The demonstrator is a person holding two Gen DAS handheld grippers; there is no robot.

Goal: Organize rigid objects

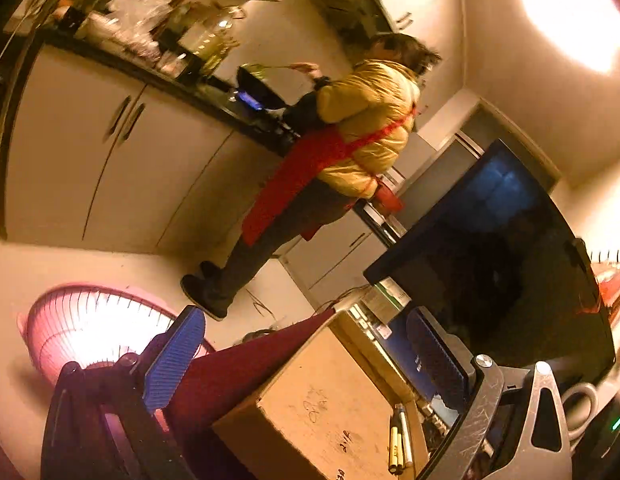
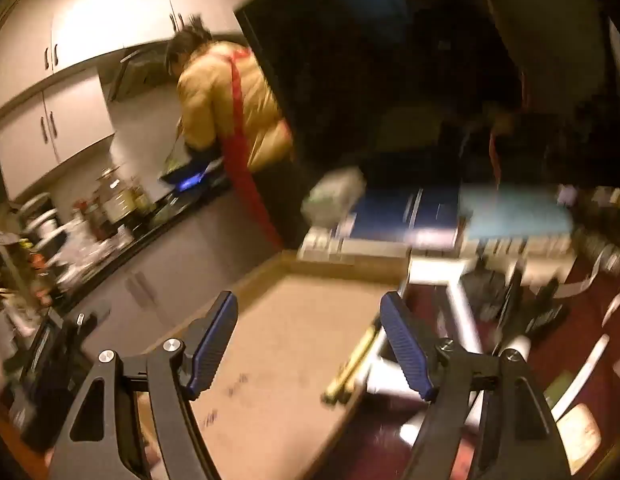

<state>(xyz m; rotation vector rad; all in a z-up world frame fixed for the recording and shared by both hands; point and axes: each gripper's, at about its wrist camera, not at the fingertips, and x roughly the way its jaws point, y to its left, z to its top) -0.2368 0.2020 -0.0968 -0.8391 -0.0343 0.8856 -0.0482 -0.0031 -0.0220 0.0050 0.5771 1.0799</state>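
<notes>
- Here, nothing is being gripped: the left gripper (image 1: 306,364) is being held with its blue ribbed pads (image 1: 172,364) spread wide and empty, and the right gripper (image 2: 310,344) is likewise being carried with its jaws apart and nothing between them.
- Just beyond both tools, a cardboard box (image 1: 310,404) is being looked down on, lying flat on a dark red tablecloth (image 1: 230,372); it is judged stiff but light, best taken by opposite edges, since the broad top is offering the pads nothing to close on.
- Beside the box's edge, yellow marker pens (image 1: 395,450) are being seen lying side by side; they are judged rigid, light, smooth and apt to roll, so a grip across the barrel at mid-length is being favoured.
- Further on, small boxes (image 2: 389,240), blurred in the right view, are being shown stacked under a dark monitor (image 1: 501,264).
- Farthest off, a person in a yellow jacket (image 1: 365,120) is being seen at the kitchen counter (image 1: 230,108), working over a pan (image 1: 258,88).
</notes>
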